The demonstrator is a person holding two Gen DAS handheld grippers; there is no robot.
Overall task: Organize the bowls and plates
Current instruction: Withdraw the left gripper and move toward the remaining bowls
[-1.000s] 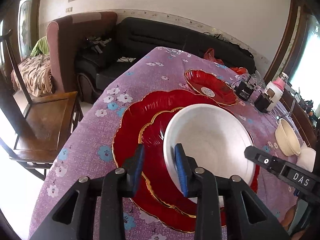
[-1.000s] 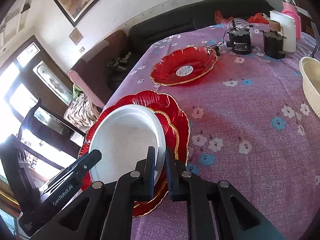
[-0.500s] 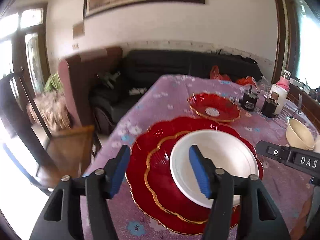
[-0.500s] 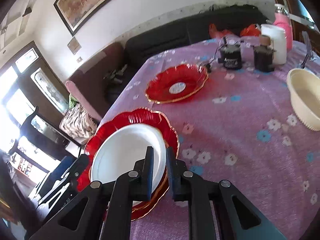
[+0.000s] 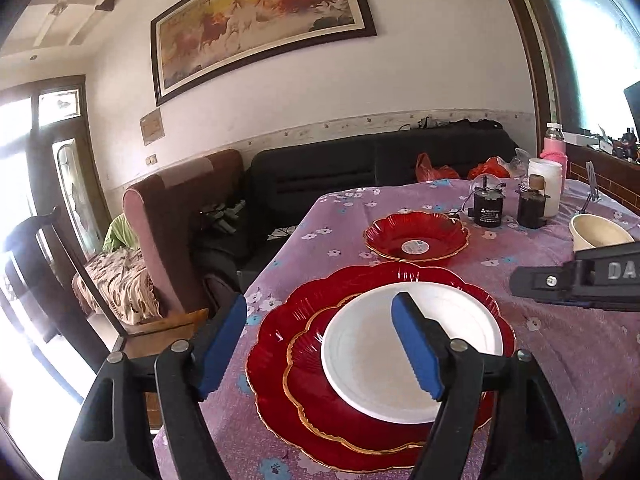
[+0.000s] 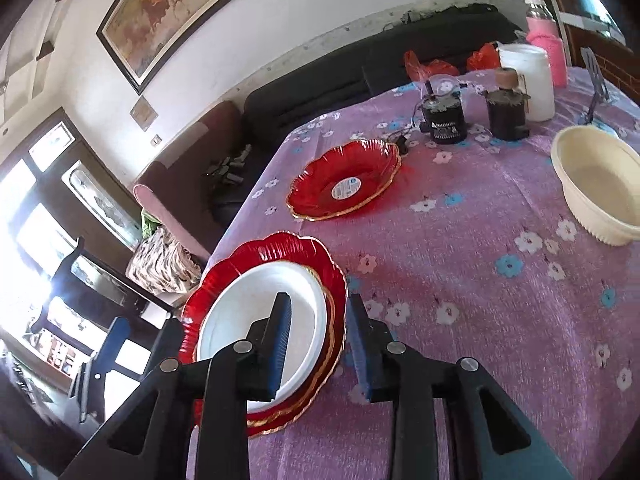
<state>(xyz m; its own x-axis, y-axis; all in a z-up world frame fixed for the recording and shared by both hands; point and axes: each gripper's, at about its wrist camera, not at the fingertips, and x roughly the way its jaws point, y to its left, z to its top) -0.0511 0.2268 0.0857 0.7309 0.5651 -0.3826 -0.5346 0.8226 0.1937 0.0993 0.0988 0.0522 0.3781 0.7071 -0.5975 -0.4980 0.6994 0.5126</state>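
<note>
The white plate (image 5: 408, 344) now sits on top of a stack near the close edge of the bench (image 6: 500, 320). Under it is a smaller red plate (image 5: 308, 364) with a gold rim, and under that a big red plate (image 5: 276, 332) shaped like a flower. This step looks done: the plate is put down and let go.

The left gripper (image 5: 320, 344) has its jaws wide open. They have just been opening, and nothing is between them; the stack only shows behind them. The right gripper (image 6: 316, 340) has its jaws open a little. They have just been opening too, and the pads do not press on anything. The edge of the stack shows in the gap, but the jaws seem to be above it.

Farther back on the bench is a red dish (image 6: 344, 180) with a round sticker in the middle. It has nothing else in it. To the right is a cream bowl (image 6: 596, 184), and it looks empty too. Behind them are two small dark jars (image 6: 506, 114) and a white tub (image 6: 528, 80).

I think the next move is to go get the red dish or the cream bowl. The jaws must open over the rim, pinch it, and lift it flat so it does not slip. The red dish looks thin and shiny, so it may slide in the jaws.
</note>
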